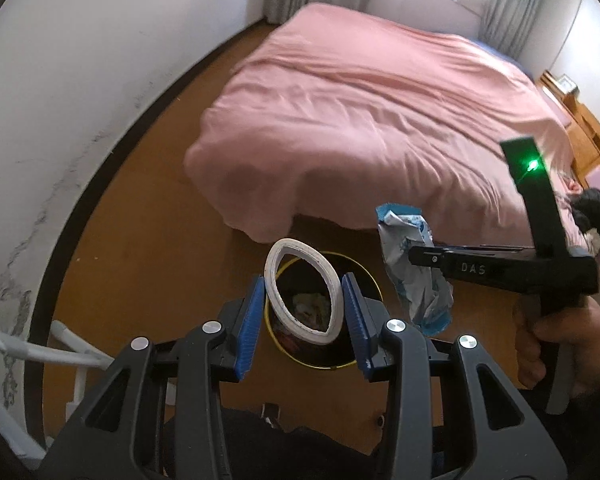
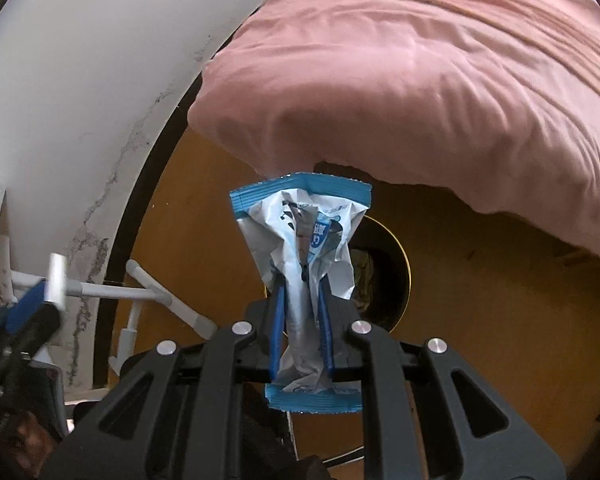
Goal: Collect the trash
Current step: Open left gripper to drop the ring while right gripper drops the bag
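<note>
**Here, two pieces of trash are held over the bin**

Left wrist view: the left gripper [image 1: 304, 316] is clenched on a white ring [image 1: 303, 291], squeezed into an oval between the blue pads [image 1: 249, 332]. The ring is seen directly above the mouth of the dark bin [image 1: 370, 280], where crumpled trash already lies. To drop it well, the jaws should be eased apart while the ring is kept centred over the opening. To the right, the right gripper [image 1: 416, 256] is seen gripping a blue-and-white wrapper [image 1: 412, 264], just beside the bin's rim.

Right wrist view: the wrapper [image 2: 300, 240] is pinched mid-length by the right gripper [image 2: 302, 332]; the bin [image 2: 384, 268] is partly hidden behind it. It should probably be carried further over the opening before release.

A brown floor [image 2: 204, 216], a bed with a pink cover [image 2: 420, 80] and a scuffed white wall [image 2: 80, 100] are shown
</note>
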Tool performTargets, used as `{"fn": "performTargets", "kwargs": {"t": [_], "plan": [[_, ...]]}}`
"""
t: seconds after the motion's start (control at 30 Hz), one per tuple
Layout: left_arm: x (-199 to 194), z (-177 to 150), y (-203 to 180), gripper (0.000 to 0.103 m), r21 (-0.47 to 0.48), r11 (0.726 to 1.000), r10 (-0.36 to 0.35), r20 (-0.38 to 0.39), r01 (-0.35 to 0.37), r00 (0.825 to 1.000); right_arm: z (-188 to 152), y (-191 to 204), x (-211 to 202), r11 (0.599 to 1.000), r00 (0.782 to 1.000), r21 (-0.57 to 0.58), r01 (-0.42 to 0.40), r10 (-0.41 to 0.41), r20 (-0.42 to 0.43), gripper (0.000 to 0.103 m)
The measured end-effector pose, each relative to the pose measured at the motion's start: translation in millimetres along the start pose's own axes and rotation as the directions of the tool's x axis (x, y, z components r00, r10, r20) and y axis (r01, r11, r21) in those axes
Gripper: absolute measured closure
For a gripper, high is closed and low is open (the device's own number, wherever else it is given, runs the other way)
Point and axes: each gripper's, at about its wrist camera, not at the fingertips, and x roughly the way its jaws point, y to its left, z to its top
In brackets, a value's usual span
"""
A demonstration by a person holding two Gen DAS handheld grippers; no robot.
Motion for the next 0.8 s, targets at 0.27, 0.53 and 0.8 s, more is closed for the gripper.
{"fn": "performTargets", "kwargs": {"t": [0.27,0.53,0.8], "plan": [[39.1,9.8,-20.8,0.064,0.041,0.999,-0.025,-0.053,0.027,0.998,2.9,-3.7,-2.4,1.0,1.0,0.012,-0.004,0.004,0.008,0.055],[46.3,4.7,-19.9,0.064,0.05,0.998,-0.032,-0.088,0.036,0.996,9.9,-7.6,-21.0,0.998,0.996,0.06,-0.009,0.004,0.084,0.045],[65.2,9.4,-37.4,0.063,0.066,0.995,-0.063,-0.117,0.072,0.991,15.4,-25.5,-41.2,0.986,0.983,0.166,-0.008,-0.022,0.181,0.038]]}}
